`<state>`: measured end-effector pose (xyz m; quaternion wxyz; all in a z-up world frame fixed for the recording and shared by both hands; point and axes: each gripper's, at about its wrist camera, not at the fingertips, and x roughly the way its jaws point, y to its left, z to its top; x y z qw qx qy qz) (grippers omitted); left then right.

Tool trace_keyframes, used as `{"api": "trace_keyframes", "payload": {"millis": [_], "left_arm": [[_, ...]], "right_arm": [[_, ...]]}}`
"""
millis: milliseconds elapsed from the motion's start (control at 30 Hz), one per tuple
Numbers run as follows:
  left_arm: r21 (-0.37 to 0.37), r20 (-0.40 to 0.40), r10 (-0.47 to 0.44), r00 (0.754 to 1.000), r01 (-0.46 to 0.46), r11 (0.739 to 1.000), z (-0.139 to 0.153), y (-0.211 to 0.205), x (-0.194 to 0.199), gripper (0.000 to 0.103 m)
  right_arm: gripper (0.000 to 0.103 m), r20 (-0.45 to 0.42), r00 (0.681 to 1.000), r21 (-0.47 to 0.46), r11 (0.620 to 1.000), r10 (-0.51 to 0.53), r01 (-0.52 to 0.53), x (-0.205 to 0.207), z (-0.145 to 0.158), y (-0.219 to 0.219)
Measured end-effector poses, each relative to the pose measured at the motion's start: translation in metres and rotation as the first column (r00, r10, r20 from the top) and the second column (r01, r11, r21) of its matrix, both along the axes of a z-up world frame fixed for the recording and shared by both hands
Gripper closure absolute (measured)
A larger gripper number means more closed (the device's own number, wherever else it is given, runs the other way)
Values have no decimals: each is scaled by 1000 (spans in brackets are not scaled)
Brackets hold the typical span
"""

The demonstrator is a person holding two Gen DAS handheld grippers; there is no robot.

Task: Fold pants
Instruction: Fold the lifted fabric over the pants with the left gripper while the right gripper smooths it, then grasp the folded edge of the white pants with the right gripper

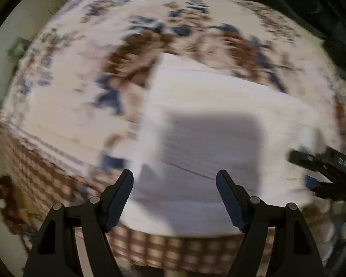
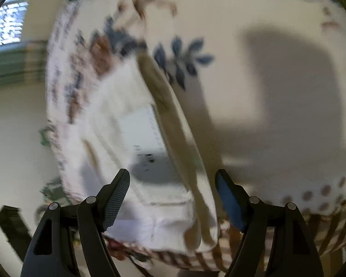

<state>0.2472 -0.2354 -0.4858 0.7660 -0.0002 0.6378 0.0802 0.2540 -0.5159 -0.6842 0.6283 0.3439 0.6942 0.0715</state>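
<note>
White pants [image 1: 219,124] lie folded flat on a table with a floral cloth [image 1: 64,106]. My left gripper [image 1: 175,177] is open and empty, hovering above their near edge. The right gripper's body [image 1: 325,168] shows at the right edge of the left wrist view. In the right wrist view the pants [image 2: 131,152] lie folded with a thick folded edge [image 2: 177,138] running diagonally. My right gripper [image 2: 173,177] is open and empty just above them. Both views are motion-blurred.
The cloth's checked brown border [image 1: 163,251] hangs over the near table edge. Dark objects [image 1: 311,2] stand at the back right. A window with blinds [image 2: 7,25] is at the upper left of the right wrist view.
</note>
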Motion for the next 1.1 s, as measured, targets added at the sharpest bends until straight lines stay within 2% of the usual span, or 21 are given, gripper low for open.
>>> {"api": "trace_keyframes", "payload": {"millis": [33, 133, 167, 200, 267, 300, 433, 533, 633, 700, 733, 833, 967, 1100], "left_arm": [[27, 2, 3, 1000, -3, 1000, -1, 8, 2, 31], [34, -4, 27, 1000, -27, 999, -2, 32, 6, 31], [42, -4, 31, 1000, -31, 999, -2, 38, 5, 30], [46, -3, 30, 1000, -30, 998, -2, 40, 6, 31], [60, -1, 24, 1000, -24, 998, -2, 43, 5, 30], [62, -1, 21, 1000, -21, 998, -2, 43, 5, 30], [60, -7, 9, 1000, -9, 998, -5, 42, 7, 30], [69, -13, -31, 999, 32, 997, -5, 32, 4, 31], [66, -13, -120, 993, 121, 990, -2, 10, -3, 30], [79, -14, -182, 983, 182, 980, -1, -7, -8, 30], [90, -13, -210, 978, 210, 974, 0, -15, -10, 30], [122, -6, -284, 959, 283, 951, 2, -37, -13, 30], [117, 12, -325, 945, 322, 940, 6, -55, -13, 30], [96, 22, -326, 945, 322, 942, 7, -62, -10, 30]], "right_arm": [[25, 5, 1000, -9, 1000, 0, 0, 1, -3, 4], [26, 31, 999, 4, 1000, -23, 23, 2, -5, 6], [31, 50, 998, 9, 1000, -25, 24, 1, -4, 7], [41, 90, 996, 12, 1000, -21, 20, -1, 1, 9], [51, 136, 991, -36, 999, 1, 4, -6, 9, 13], [59, 151, 989, -53, 999, 6, 2, -7, 12, 15], [77, 213, 977, -124, 992, 17, 10, -17, 32, 19], [81, 231, 973, -122, 992, -6, 35, -23, 48, 14], [83, 236, 971, -107, 992, -34, 61, -33, 57, 5], [86, 236, 970, -100, 992, -51, 76, -40, 61, -4], [92, 237, 969, -87, 992, -64, 86, -42, 62, -8], [92, 237, 968, -87, 990, -85, 108, -50, 68, -22], [93, 229, 966, -90, 986, -118, 142, -57, 69, -43], [93, 217, 966, -102, 981, -142, 167, -66, 70, -67]]}}
